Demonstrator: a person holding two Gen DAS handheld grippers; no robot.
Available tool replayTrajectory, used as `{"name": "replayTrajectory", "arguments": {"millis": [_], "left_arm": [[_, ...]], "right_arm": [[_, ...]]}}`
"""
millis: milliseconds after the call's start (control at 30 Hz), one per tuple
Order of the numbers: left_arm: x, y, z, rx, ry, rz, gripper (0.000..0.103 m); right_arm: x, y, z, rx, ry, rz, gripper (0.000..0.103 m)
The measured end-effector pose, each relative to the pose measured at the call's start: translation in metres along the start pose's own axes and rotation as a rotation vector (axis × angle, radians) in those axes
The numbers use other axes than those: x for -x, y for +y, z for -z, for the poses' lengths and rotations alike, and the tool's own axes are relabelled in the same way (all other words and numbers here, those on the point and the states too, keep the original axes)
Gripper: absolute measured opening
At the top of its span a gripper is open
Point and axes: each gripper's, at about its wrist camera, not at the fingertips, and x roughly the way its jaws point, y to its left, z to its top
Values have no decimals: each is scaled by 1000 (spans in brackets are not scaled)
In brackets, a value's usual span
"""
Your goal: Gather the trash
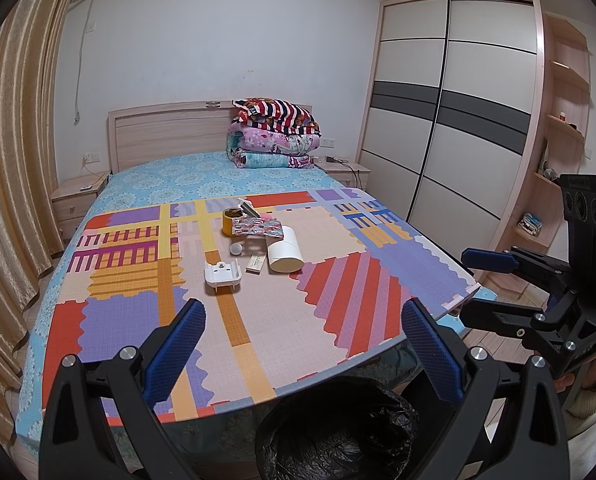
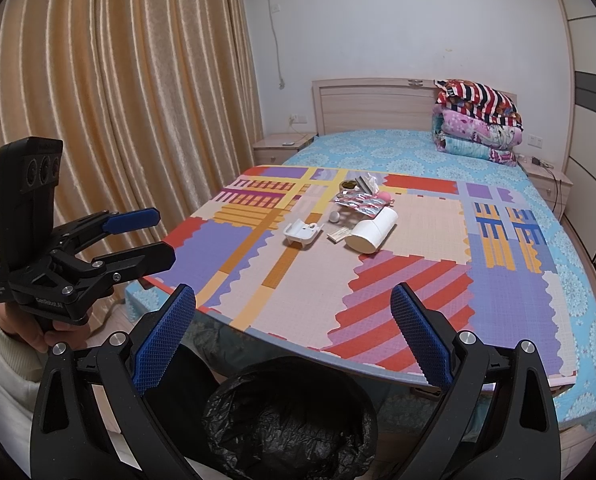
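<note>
- Left wrist view: nearest the cam, the left gripper (image 1: 303, 316) is seen w/ blue pads spread wide, nothing held.
- Below and between its fingers, a bin lined w/ a black bag (image 1: 337, 428) is seen at the bed's foot.
- Ahead of the fingertips a patterned foam mat (image 1: 258, 312) is laid over the bed (image 1: 170, 176).
- Trash is grouped well beyond the tips, roughly between the two fingers: white plastic holder (image 1: 222, 276) nearest the left finger, small ball (image 1: 236, 249), small carton (image 1: 255, 264), paper roll (image 1: 285, 254) on its side, foil wrapper (image 1: 258, 227), tape roll (image 1: 231, 221).
- Off to the right of the fingers, the right gripper (image 1: 473, 284) is seen, jaws parted, empty.
- Right wrist view: nearest, the right gripper (image 2: 294, 304) is shown wide open, nothing gripped.
- The bin w/ black bag (image 2: 290, 420) sits under the gap between the fingers.
- Past the tips on the mat (image 2: 317, 288): holder (image 2: 302, 233), ball (image 2: 334, 216), carton (image 2: 338, 235), paper roll (image 2: 371, 230), foil wrapper (image 2: 359, 204).
- Left of the fingers, the left gripper (image 2: 166, 236) is held by a hand (image 2: 38, 332), jaws apart, empty.
</note>
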Motion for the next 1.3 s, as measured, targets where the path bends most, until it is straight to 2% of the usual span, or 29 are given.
{"name": "replayTrajectory", "arguments": {"millis": [400, 600, 867, 1300], "left_arm": [[0, 5, 0, 6, 3, -4, 95], [-17, 16, -5, 33, 28, -15, 95], [-65, 42, -10, 45, 77, -72, 95], [-156, 86, -15, 92, 169, -94, 95]], "right_arm": [[1, 3, -1, -1, 5, -3, 99], [-17, -1, -12, -3, 17, -6, 99], [-68, -23, -32, -19, 65, 22, 99], [-175, -66, -56, -114, 155, 97, 99]]}}
